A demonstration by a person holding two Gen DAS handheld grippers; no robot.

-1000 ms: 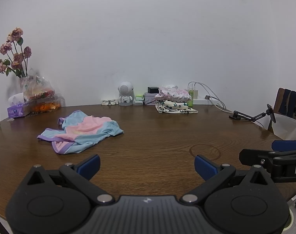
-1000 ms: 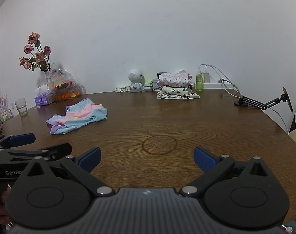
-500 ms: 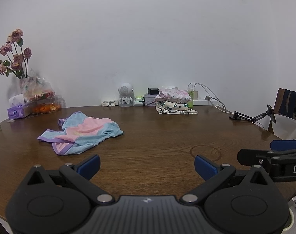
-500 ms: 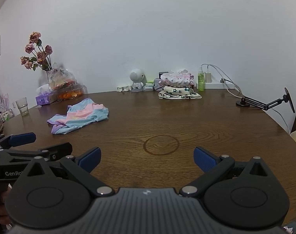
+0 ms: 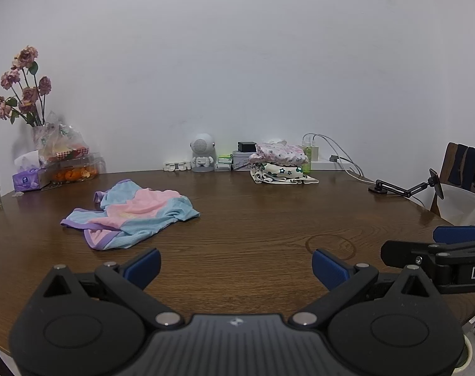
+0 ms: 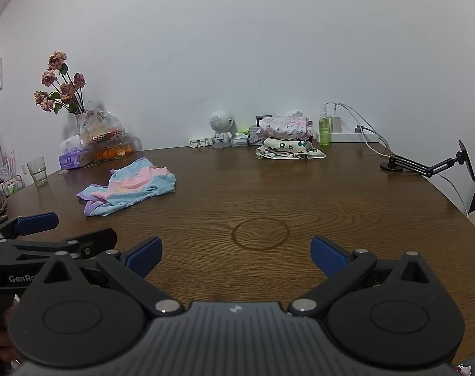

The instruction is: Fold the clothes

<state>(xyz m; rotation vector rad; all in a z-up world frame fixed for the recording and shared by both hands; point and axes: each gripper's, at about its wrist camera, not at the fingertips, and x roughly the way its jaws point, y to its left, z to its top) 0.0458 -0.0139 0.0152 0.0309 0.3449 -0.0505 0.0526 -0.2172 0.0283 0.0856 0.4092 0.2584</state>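
Shirt: the pastel shirt [image 5: 129,211] lies crumpled on the table [image 5: 253,219], ahead of the left gripper's fingers and off toward its left finger, well apart from both tools, nothing touching it.
Feel: looks like thin, light, floppy knit; I judge it will sag and drag when lifted, and one pinch may catch two layers at once.
Where to grab: the purple-trimmed hem edge [image 5: 101,239] is the nearest part to the fingers; taking that and a second edge point farther along looks like the cleanest way to spread it flat before any fold.
Left gripper: the left gripper [image 5: 235,264] hovers over the near table edge, blue fingers spread wide, empty.
Right gripper: the right gripper [image 6: 234,253] sits just right of it, fingers also spread wide and empty; bare wood and a faint ring mark [image 6: 260,233] lie straight ahead between its fingers.
Folded pile: two folded garments [image 5: 281,164] are stacked far beyond the fingertips, by the wall.
Progress: folding not yet begun on this shirt.
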